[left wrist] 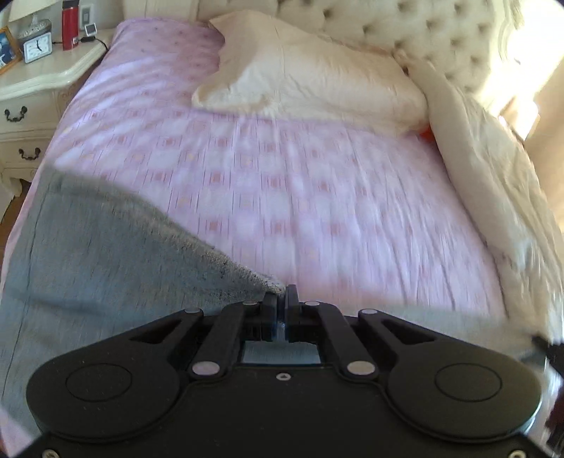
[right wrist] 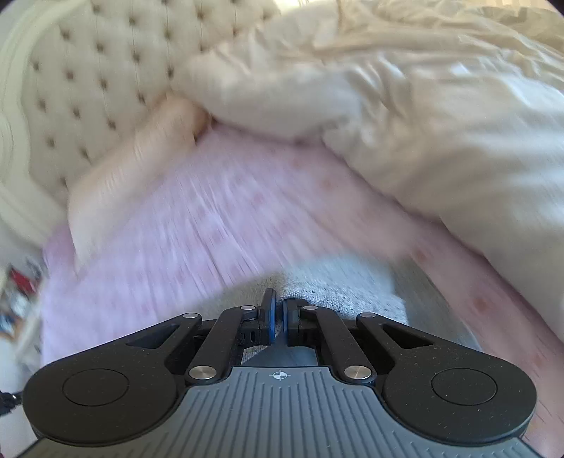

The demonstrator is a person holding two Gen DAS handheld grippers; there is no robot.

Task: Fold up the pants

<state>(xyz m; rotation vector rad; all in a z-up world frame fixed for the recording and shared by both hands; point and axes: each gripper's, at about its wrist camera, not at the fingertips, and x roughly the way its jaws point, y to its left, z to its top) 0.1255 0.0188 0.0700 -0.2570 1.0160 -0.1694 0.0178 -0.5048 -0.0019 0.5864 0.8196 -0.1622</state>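
Observation:
Grey knit pants lie on the pink bedsheet. In the left wrist view they fill the lower left, and a corner of their edge runs up into my left gripper, which is shut on it. In the right wrist view a pale grey part of the pants lies under and ahead of my right gripper, whose blue-padded fingers are closed on the cloth. Both views are blurred by motion.
A cream pillow lies at the head of the bed below the tufted headboard. A cream duvet is bunched along the right side. A white nightstand stands at the left with a clock and a red bottle.

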